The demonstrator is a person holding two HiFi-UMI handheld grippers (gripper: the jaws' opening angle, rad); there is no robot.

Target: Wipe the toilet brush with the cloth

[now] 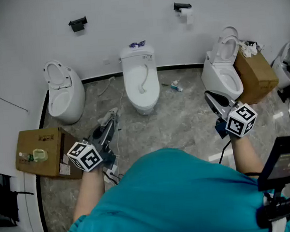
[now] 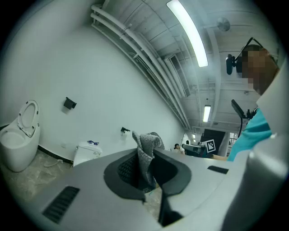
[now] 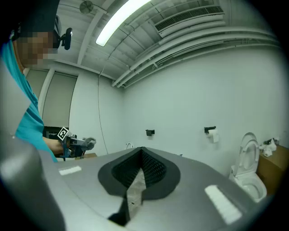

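Two grippers are held about level in front of us. The left gripper (image 1: 109,123) is clamped on a grey cloth (image 2: 147,151). Its bunched end stands up past the jaw tips, and we judge it is kept there as the wiping face. The right gripper (image 3: 141,152) is fully closed on nothing, so it is free to fetch the brush. Further ahead of both tips stands the middle toilet (image 1: 141,85) — the toilet brush itself we cannot find in any view.
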